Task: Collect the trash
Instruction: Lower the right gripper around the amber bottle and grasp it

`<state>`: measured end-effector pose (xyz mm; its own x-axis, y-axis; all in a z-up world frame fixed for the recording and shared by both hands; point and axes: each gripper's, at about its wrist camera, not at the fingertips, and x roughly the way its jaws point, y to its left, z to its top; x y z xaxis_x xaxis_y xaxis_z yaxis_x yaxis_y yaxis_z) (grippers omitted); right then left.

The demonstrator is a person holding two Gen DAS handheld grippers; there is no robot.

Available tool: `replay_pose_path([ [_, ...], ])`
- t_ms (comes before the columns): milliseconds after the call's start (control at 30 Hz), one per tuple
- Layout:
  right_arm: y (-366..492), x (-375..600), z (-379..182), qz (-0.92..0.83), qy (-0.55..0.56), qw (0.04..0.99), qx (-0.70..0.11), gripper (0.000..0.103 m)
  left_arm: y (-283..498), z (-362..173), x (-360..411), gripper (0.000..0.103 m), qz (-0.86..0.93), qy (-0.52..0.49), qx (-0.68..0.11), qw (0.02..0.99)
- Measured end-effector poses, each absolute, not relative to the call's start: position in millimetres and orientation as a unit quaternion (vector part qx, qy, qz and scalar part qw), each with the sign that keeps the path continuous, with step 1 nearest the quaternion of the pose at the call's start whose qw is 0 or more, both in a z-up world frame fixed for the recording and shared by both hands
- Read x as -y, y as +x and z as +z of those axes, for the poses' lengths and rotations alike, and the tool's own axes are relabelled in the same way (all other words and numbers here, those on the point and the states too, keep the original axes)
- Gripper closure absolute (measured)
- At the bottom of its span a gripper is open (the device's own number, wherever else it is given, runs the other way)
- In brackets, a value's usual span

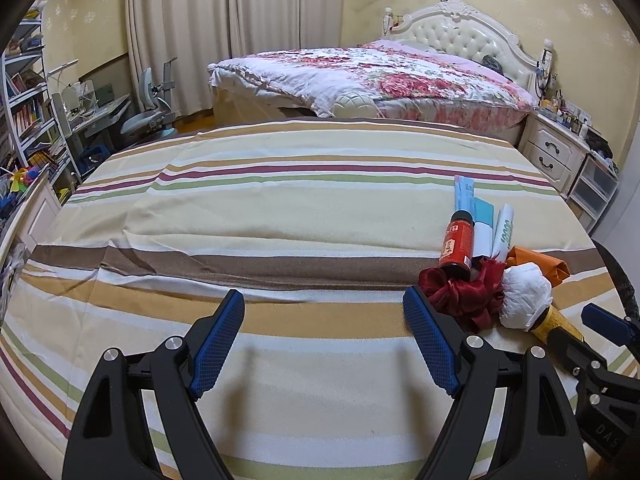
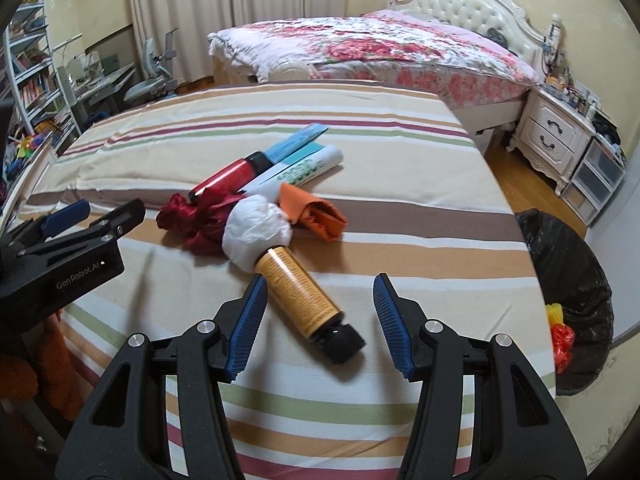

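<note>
Trash lies in a pile on the striped bedsheet [image 2: 400,200]. An amber bottle with a black cap [image 2: 304,300] lies between my right gripper's open fingers; the right gripper [image 2: 320,300] hovers over it. A crumpled white bag [image 2: 256,232], red ribbon cloth [image 2: 192,220], orange wrapper [image 2: 320,212], red bottle [image 2: 228,178], blue packet [image 2: 296,140] and white tube [image 2: 308,168] lie beyond. My left gripper [image 1: 324,316] is open and empty, left of the pile; the red cloth [image 1: 464,292] touches its right finger. The left gripper also shows in the right wrist view [image 2: 92,216].
A bin lined with a black bag [image 2: 568,280] stands right of the bed, with red and yellow trash inside [image 2: 560,336]. A floral bed [image 1: 380,76], white nightstand [image 1: 556,152], desk and chair [image 1: 152,108] and bookshelf [image 1: 24,100] stand around.
</note>
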<state>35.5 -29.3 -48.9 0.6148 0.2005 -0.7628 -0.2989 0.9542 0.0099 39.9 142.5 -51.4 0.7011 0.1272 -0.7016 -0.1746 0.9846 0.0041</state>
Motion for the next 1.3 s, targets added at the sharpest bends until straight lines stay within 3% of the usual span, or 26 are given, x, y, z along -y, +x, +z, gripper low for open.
replay_pose_path([
  [67,36,26,-54,0.147,-0.062,0.891,-0.425,0.065,39,-52,-141,0.024,0.080,-0.029,-0.378,0.922],
  [167,35,26,-57,0.147,-0.064,0.889,-0.428,0.070,39,-53,-140,0.024,0.079,-0.029,-0.379,0.922],
  [1300,40,90,-60,0.081,-0.024,0.904,-0.419,0.071,64,-53,-89,0.021,0.010,-0.007,-0.383,0.924],
])
